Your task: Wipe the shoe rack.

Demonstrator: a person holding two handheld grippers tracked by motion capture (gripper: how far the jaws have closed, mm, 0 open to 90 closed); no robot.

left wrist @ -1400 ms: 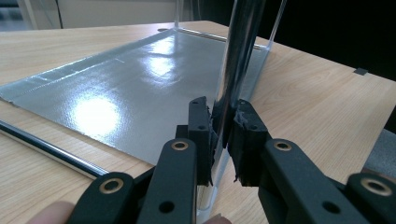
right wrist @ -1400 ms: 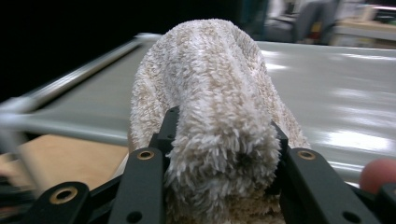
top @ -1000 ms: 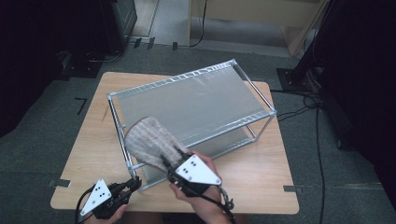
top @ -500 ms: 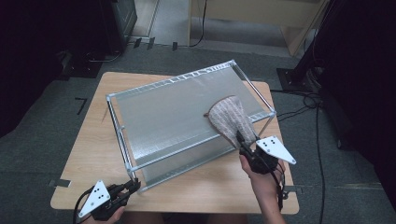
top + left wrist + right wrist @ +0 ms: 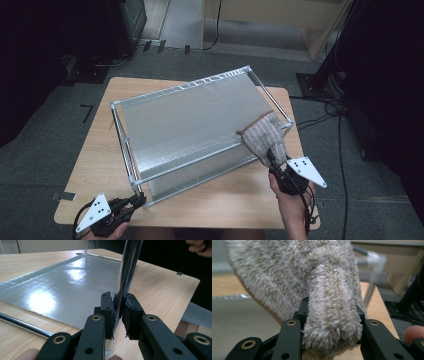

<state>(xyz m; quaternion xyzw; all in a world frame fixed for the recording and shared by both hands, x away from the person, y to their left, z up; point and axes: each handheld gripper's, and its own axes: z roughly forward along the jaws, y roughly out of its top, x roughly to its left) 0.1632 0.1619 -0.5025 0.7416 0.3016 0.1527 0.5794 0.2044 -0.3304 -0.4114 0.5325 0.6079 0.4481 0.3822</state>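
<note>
Wiping a metal rack [image 5: 190, 125], seemingly. Left gripper [image 5: 119, 312] clamped on near corner post [image 5: 126, 277], steadying. Right gripper [image 5: 329, 315] pinching fuzzy cloth [image 5: 294, 282], spread beyond jaws over shelf's edge. Best: cloth flat, post grip firm.

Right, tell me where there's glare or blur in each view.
High view: dim, dark surroundings, soft sheen on the shelf. Left gripper view: bright glare patches on the shelf sheet, the post mirror-like. Right gripper view: the cloth is sharp, the background rack corner blurred.
</note>
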